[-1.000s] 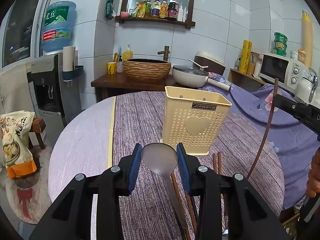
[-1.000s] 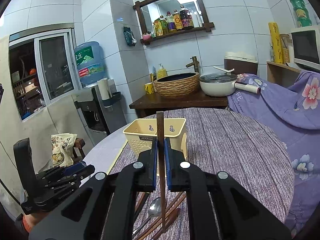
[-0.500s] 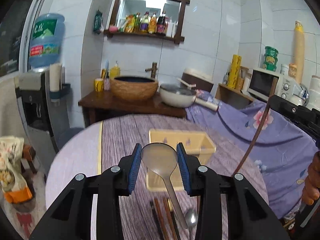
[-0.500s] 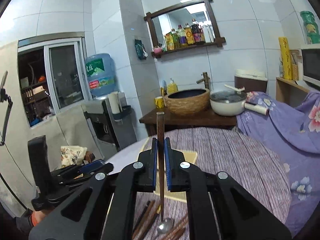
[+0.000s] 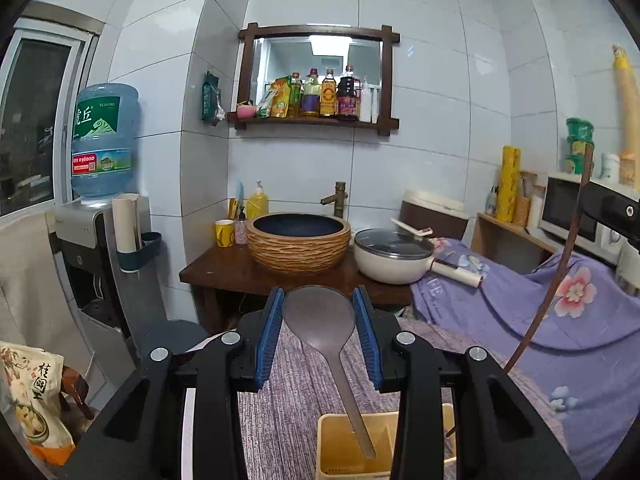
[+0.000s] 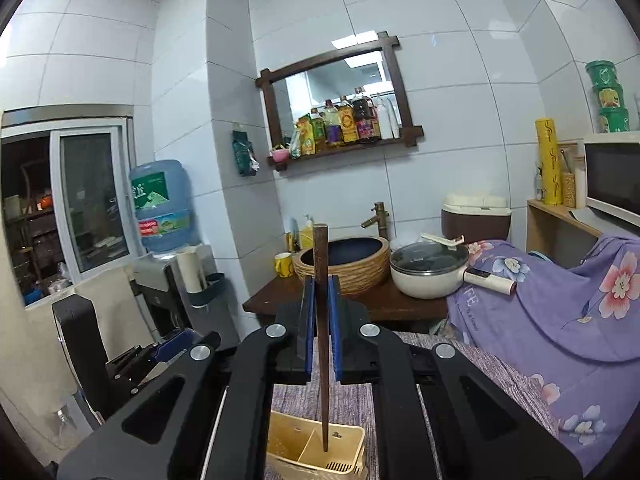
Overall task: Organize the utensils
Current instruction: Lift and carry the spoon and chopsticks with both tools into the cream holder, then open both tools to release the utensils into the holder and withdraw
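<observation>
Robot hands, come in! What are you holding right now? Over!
Left gripper shut on spoon. Right gripper shut on chopstick. Both hang above yellow holder, tips at its opening. Nothing blocking.

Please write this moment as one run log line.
left hand-held gripper: shut on grey plastic spoon | right hand-held gripper: shut on dark brown wooden chopstick | both tips over yellow plastic utensil holder | not released

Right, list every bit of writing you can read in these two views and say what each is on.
"TIGER HILL" and "虎丘", on the water jug label.
"96000", part of a number on the jug's red band.
"桂圆", on the snack bag.
"FE", the end of a word on the purple cloth; the rest is hidden.
The bottles on the shelf, the green tubs and the yellow roll have print too small to read.
</observation>
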The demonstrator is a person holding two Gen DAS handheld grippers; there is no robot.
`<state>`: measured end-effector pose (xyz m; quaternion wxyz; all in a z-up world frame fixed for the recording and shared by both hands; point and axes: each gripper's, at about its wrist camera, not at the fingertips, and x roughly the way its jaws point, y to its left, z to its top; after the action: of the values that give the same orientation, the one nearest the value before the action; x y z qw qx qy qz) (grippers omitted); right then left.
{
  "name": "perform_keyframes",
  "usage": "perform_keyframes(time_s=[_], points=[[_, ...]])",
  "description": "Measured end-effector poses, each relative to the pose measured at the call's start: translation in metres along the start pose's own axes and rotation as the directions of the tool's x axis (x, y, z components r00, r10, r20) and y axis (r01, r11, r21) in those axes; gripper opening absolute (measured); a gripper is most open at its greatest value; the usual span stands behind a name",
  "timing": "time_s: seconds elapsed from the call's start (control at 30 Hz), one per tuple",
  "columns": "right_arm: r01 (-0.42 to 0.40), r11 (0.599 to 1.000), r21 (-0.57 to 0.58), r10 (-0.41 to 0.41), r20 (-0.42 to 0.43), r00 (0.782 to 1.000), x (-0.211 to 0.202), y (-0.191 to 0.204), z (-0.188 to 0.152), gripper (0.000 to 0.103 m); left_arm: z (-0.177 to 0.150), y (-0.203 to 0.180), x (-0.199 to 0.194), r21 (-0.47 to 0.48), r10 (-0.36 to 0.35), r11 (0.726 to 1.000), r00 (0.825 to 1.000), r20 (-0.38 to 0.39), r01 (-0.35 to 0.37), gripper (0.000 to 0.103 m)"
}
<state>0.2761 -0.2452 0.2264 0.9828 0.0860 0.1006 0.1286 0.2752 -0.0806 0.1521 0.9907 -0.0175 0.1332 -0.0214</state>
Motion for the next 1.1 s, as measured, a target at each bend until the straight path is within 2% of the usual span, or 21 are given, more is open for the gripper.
perform_keyframes(time_s=[0.2, 0.37, 0.8, 0.97, 1.0, 1.1], points=[[0.021, 1.000, 0.020, -0.019, -0.100, 0.995, 0.033, -0.010, -0.054, 0.008, -0.038, -0.002, 0.018, 0.030, 0.015, 0.999, 0.999, -0.052, -0.013, 0.035], [0.023, 1.000, 0.021, -0.020, -0.160, 0.987, 0.047, -0.015, -0.084, 0.008, -0.063, -0.003, 0.026, 0.053, 0.006, 0.999, 0.994, -0.110, 0.000, 0.035], [0.039, 0.999, 0.018, -0.034, -0.212, 0.977, 0.057, -0.024, -0.110, 0.008, -0.093, -0.007, 0.038, 0.070, -0.001, 0.997, 0.983, -0.184, 0.014, 0.035], [0.058, 0.998, 0.026, -0.051, -0.210, 0.976, 0.057, -0.029, -0.114, 0.008, -0.095, -0.010, 0.036, 0.068, -0.007, 0.998, 0.983, -0.182, 0.019, 0.036], [0.058, 0.998, 0.031, -0.051, -0.206, 0.977, 0.056, -0.030, -0.115, 0.008, -0.095, -0.010, 0.034, 0.062, -0.009, 0.998, 0.984, -0.176, 0.020, 0.037], [0.077, 0.997, 0.021, -0.072, -0.188, 0.979, 0.048, -0.033, -0.115, 0.014, -0.091, -0.004, 0.025, 0.036, -0.017, 0.999, 0.989, -0.150, 0.023, 0.064]])
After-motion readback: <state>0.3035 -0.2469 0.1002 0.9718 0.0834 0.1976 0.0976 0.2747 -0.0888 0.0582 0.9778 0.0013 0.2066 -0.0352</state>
